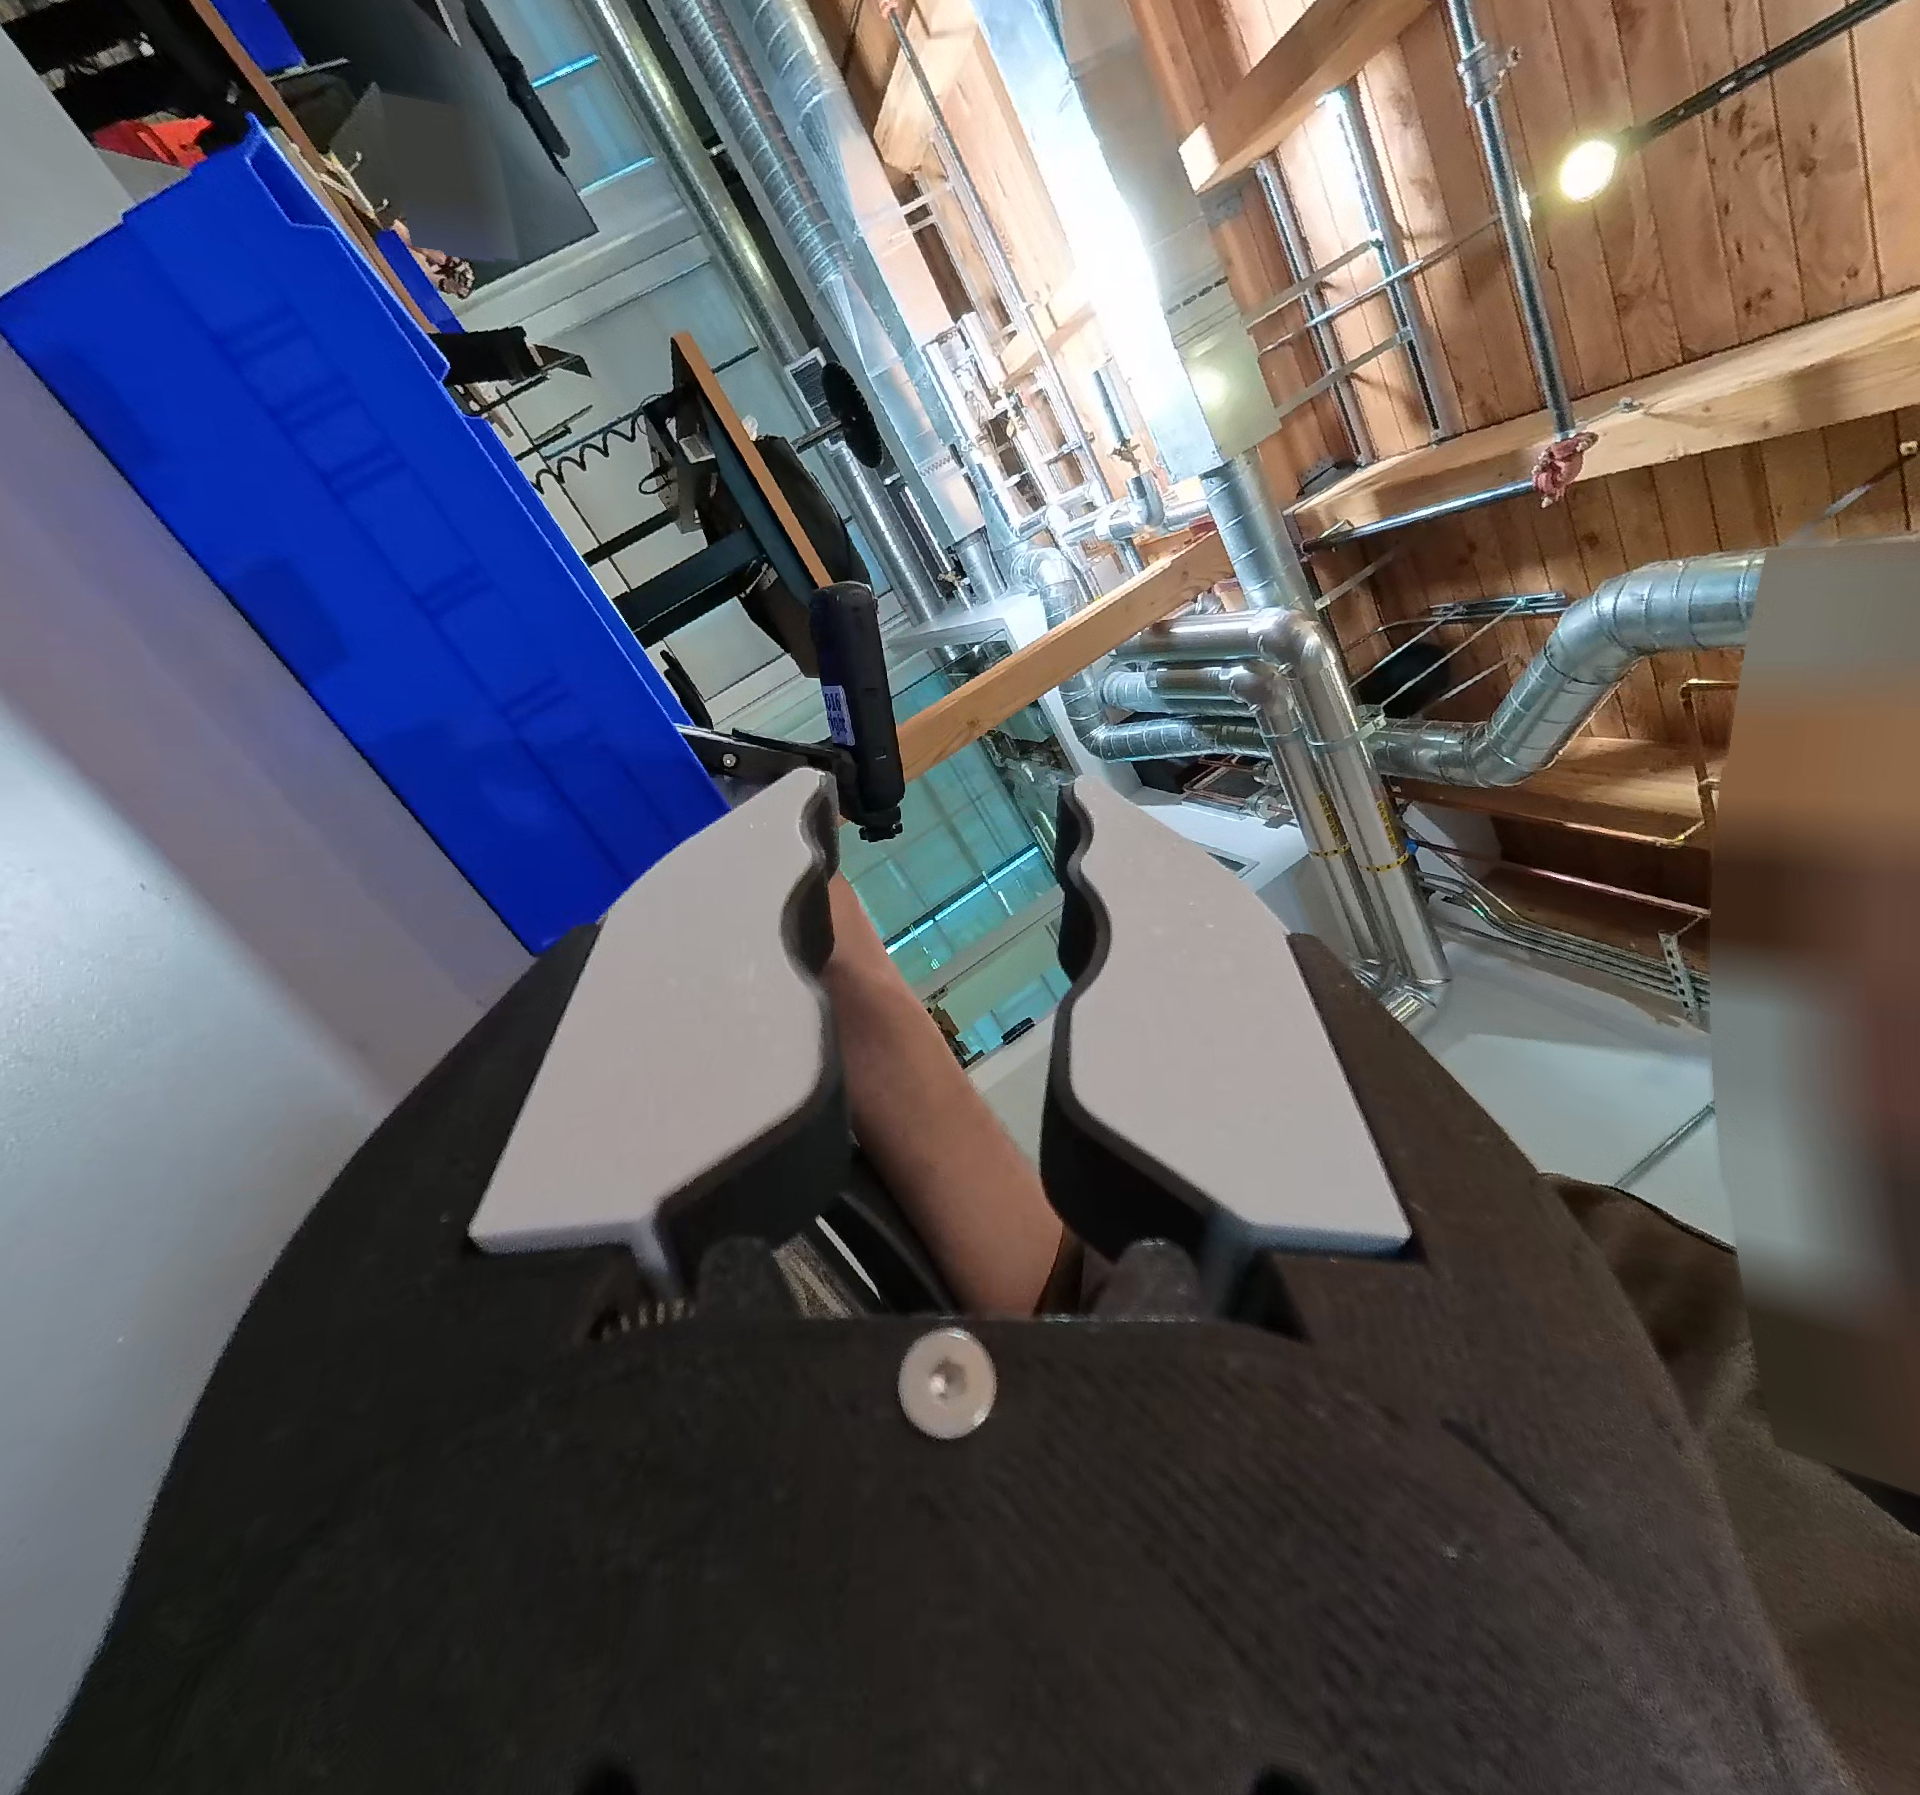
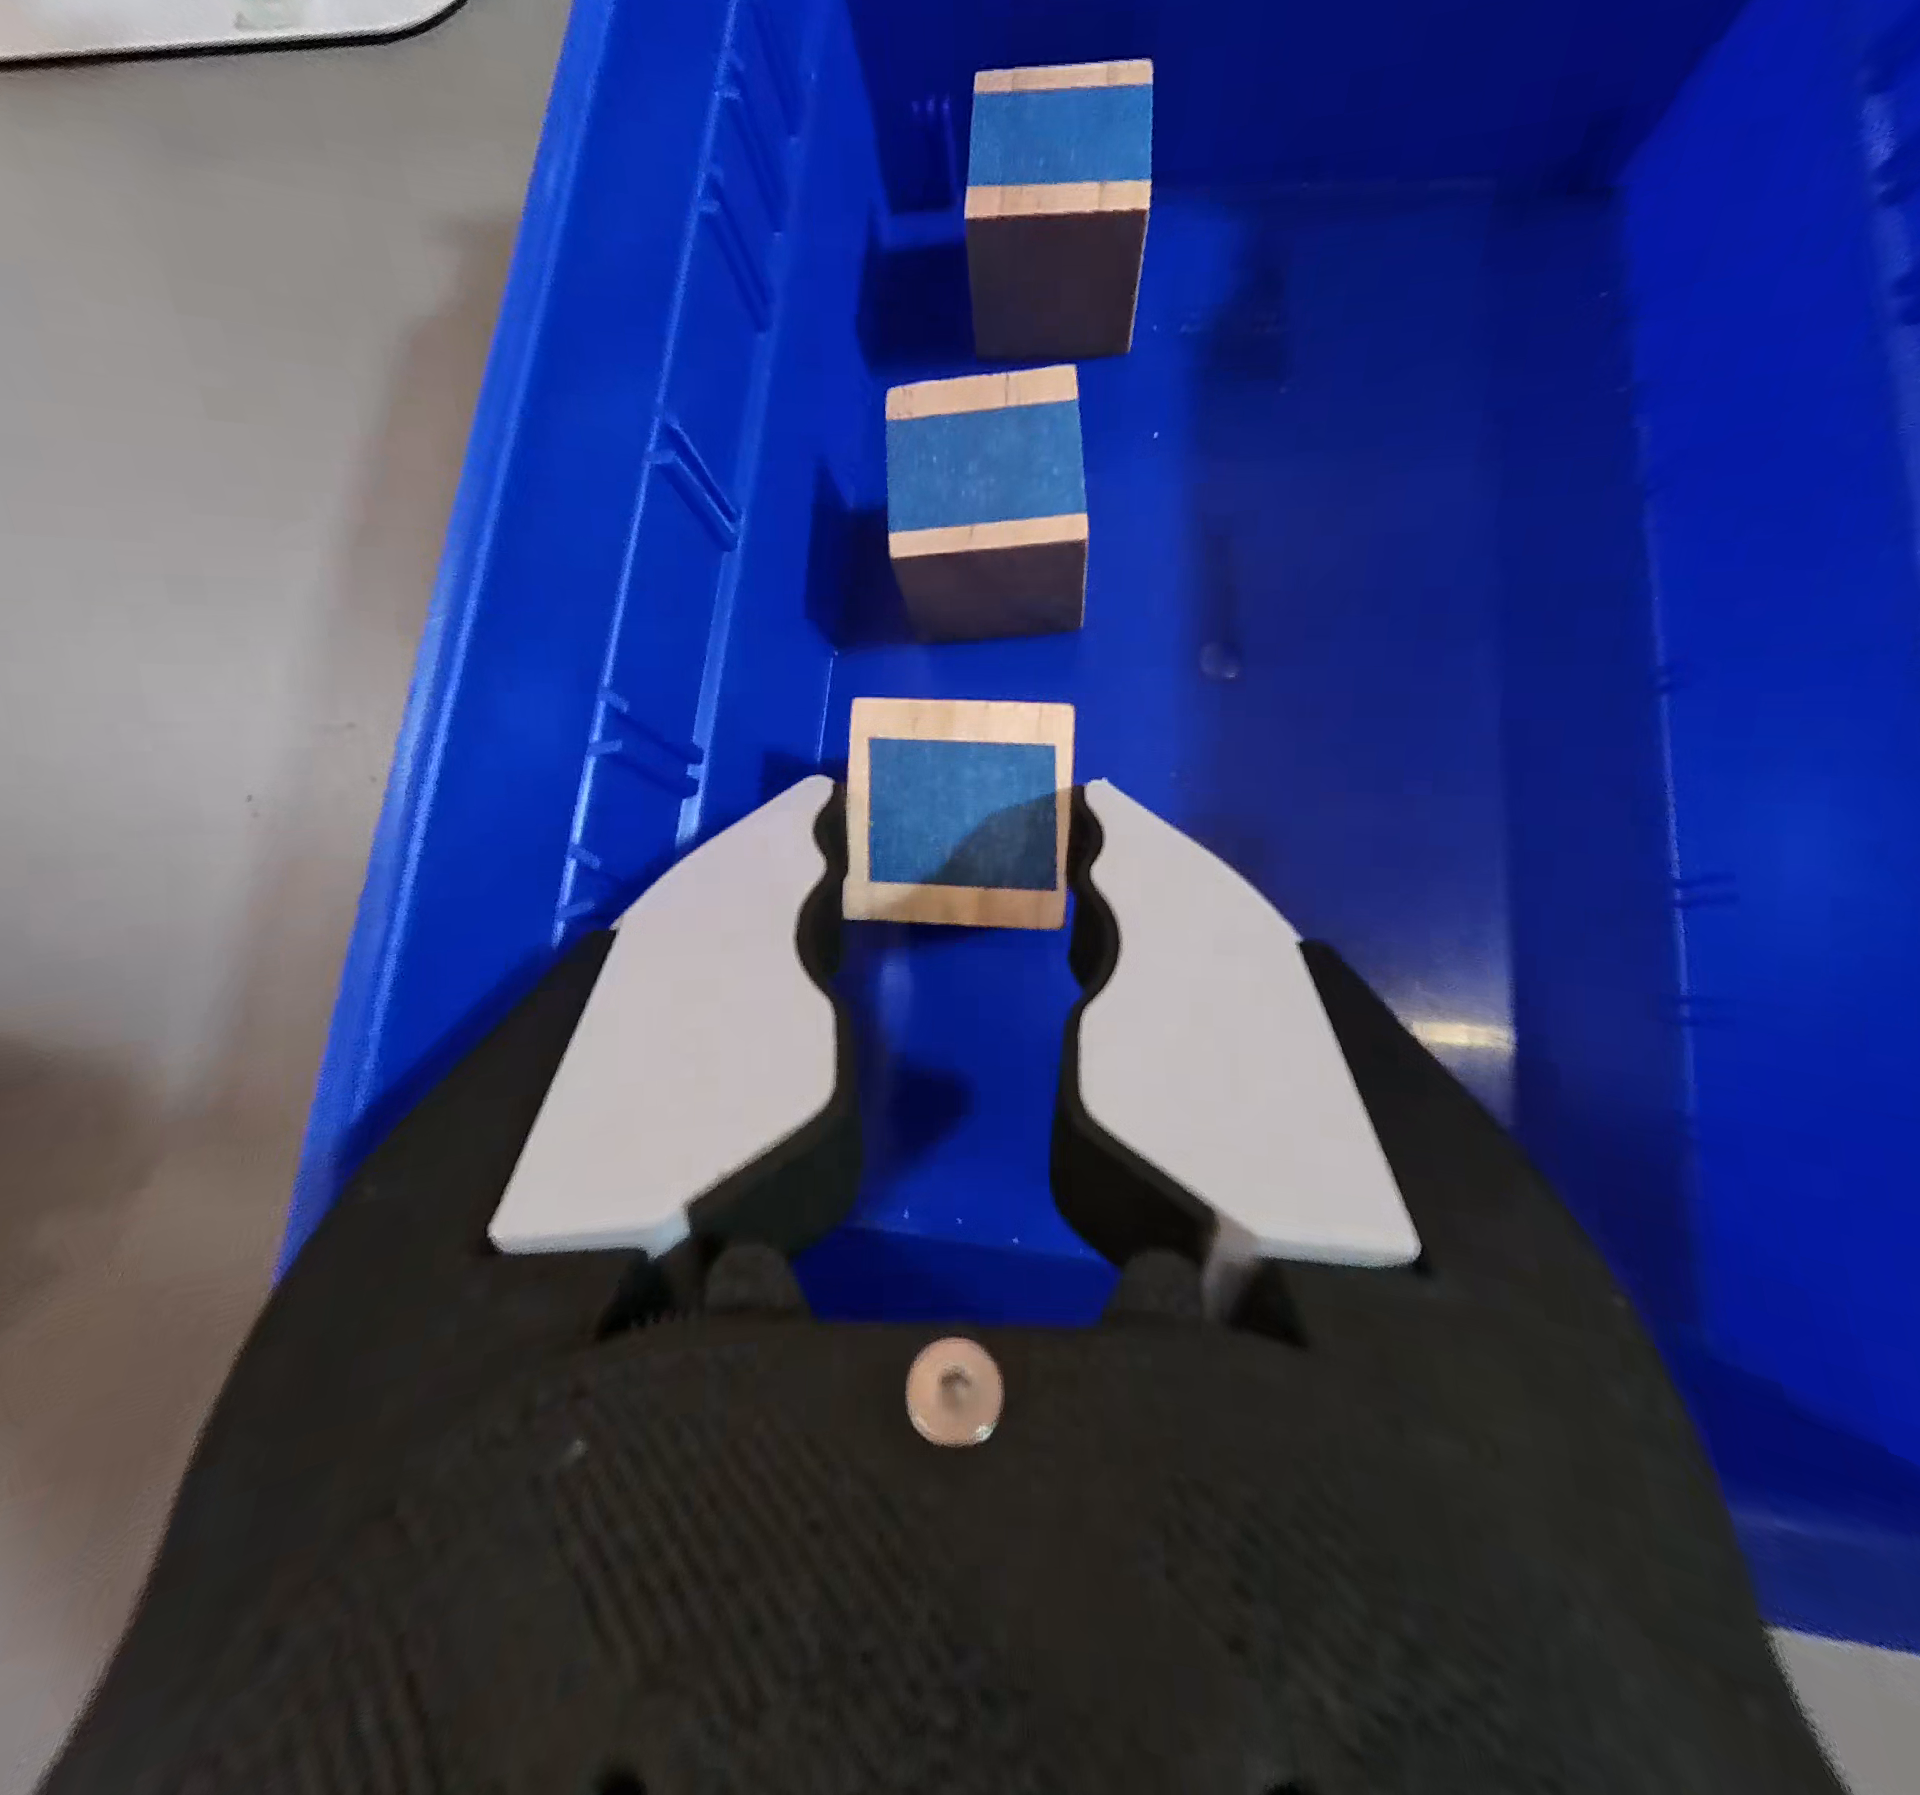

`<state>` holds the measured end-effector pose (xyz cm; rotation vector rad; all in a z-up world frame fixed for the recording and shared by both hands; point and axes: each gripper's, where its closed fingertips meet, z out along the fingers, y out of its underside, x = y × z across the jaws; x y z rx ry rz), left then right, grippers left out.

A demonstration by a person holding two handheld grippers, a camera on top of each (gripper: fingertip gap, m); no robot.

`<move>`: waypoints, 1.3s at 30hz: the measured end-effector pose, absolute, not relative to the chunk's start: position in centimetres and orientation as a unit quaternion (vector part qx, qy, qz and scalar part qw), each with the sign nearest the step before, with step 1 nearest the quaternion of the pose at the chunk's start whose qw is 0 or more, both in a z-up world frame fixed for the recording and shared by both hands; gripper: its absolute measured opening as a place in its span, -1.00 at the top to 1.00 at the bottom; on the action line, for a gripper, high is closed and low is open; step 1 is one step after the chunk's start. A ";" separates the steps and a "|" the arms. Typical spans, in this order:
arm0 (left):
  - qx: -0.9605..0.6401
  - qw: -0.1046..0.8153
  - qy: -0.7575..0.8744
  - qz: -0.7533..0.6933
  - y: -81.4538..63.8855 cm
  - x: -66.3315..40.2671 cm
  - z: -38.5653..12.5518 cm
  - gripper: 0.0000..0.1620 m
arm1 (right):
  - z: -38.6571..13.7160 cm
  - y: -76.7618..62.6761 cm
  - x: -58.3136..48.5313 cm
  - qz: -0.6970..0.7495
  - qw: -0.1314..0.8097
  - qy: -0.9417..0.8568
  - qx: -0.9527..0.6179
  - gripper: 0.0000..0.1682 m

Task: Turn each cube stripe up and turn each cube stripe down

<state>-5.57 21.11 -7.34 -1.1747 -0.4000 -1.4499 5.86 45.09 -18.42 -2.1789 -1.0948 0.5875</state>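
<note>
Right wrist view: right tongs (image 2: 956,846) reach down into the blue bin (image 2: 1558,602), close to its left wall. Their two tips sit against the left and right sides of the nearest cube (image 2: 958,810), holding it. That cube is wooden, and the face turned toward the camera carries a blue patch with a light wood border; part of the patch is in shadow. Cannot tell whether the cube is lifted off the bin floor or resting on it.

Ahead of the tongs, two more cubes stand in a line along the same left wall. The middle cube (image 2: 985,498) and the far cube (image 2: 1058,207) each show a blue stripe on top, with bare wood strips on either side of it. The three cubes are apart from one another.

Outside the bin, up and to the left of the tongs, a pale tray (image 2: 343,10) lies on the grey table (image 2: 208,498).

Left wrist view: left tongs (image 1: 945,810) are tipped upward toward the wooden ceiling and silver ducts (image 1: 1299,706). Gap between the tips is moderate, nothing gripped. A bare forearm (image 1: 935,1091) shows through the gap. The outer wall of the blue bin (image 1: 343,540) stands left of these tongs. No cube appears in this view.
</note>
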 end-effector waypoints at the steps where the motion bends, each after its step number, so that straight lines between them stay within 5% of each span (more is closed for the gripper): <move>1: -0.502 0.578 -0.172 -0.620 21.1 -5.6 -7.4 0.51 | -18.5 45.1 5.9 0.224 0.310 -0.413 -0.827 0.50; 10: -0.504 0.576 -0.174 -0.619 21.2 -5.7 -7.5 0.51 | -16.9 45.4 6.1 0.248 0.337 -0.398 -0.816 0.52; 22: -0.529 0.595 -0.164 -0.582 21.3 -6.6 -7.5 0.49 | -5.5 44.6 6.1 0.419 0.523 -0.332 -0.664 0.47; 29: -0.536 0.635 -0.160 -0.533 20.6 -9.5 -5.3 0.24 | 2.1 34.9 3.5 0.585 0.550 -0.346 -0.485 0.19; 39: -0.578 0.716 -0.216 -0.325 14.0 -23.0 0.2 0.14 | -3.5 25.7 -2.7 0.578 0.467 -0.476 -0.470 0.26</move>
